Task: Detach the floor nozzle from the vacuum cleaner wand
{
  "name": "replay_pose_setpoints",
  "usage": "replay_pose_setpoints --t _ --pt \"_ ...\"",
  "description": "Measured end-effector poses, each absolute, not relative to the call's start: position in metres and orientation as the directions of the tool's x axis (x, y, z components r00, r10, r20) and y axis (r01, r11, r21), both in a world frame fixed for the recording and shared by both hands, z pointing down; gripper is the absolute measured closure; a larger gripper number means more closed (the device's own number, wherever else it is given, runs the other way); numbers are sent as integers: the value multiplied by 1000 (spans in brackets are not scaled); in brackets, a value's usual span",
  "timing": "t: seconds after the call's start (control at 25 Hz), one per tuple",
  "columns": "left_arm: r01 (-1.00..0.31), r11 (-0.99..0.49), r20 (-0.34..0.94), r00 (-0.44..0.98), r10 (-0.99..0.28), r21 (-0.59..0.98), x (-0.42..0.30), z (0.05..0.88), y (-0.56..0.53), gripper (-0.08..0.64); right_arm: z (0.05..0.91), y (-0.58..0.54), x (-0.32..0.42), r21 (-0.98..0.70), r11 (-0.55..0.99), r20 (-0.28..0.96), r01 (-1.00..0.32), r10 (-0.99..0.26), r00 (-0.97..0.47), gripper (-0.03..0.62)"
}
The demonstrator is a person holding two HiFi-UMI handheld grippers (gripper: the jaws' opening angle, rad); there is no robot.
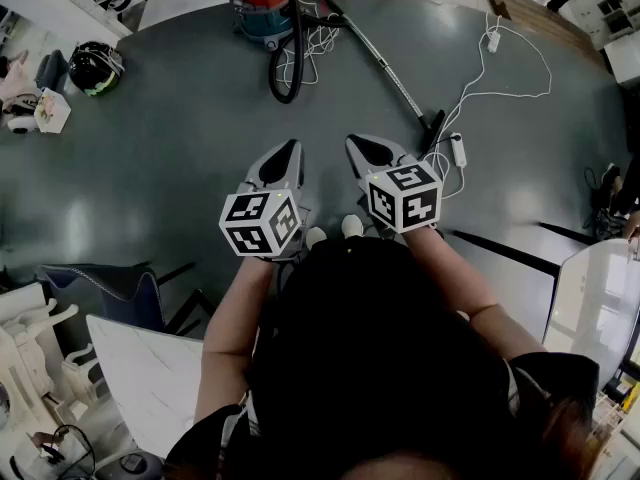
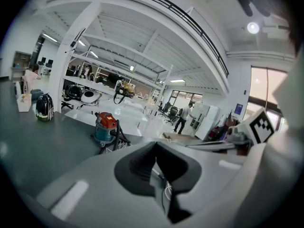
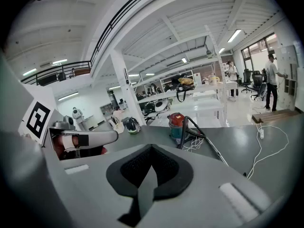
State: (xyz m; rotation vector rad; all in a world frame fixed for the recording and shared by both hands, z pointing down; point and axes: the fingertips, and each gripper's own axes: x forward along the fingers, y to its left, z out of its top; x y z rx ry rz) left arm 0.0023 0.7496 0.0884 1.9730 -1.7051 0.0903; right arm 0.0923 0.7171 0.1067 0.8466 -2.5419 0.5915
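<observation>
Nearest to me, the left tongs [image 1: 283, 154] and the right tongs [image 1: 368, 150] are held side by side at waist height, both angled down toward the dark grey floor [image 1: 180, 168]. Each pair is fully closed, pad against pad, with nothing between them. Neither touches any part of the machine.

Beyond the right tongs and slightly to its right, the black floor nozzle [image 1: 433, 127] rests on the floor, just beside a white cable with a small white block [image 1: 459, 150]. The nozzle appears to be joined to the lower end of the silver metal wand [image 1: 390, 71]; the joint itself is too small to inspect.

The wand slants away up-left to a black ribbed hose [image 1: 284, 63], which loops back to the red-lidded, teal-bodied canister vacuum cleaner [image 1: 260, 6] at the far edge of the floor.

Assessment: no part of the task is done. Approach, grip on wand and nozzle, release of the connection and separation all remain. The right tongs stands closer to the nozzle; the left is well apart from it.
</observation>
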Motion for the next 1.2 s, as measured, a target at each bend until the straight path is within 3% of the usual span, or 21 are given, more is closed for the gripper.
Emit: replay_pose_setpoints --t 1.2 --pt "-920 -61 406 229 -885 388 -33 104 789 549 113 751 43 -272 720 525 -639 -445 -725 595"
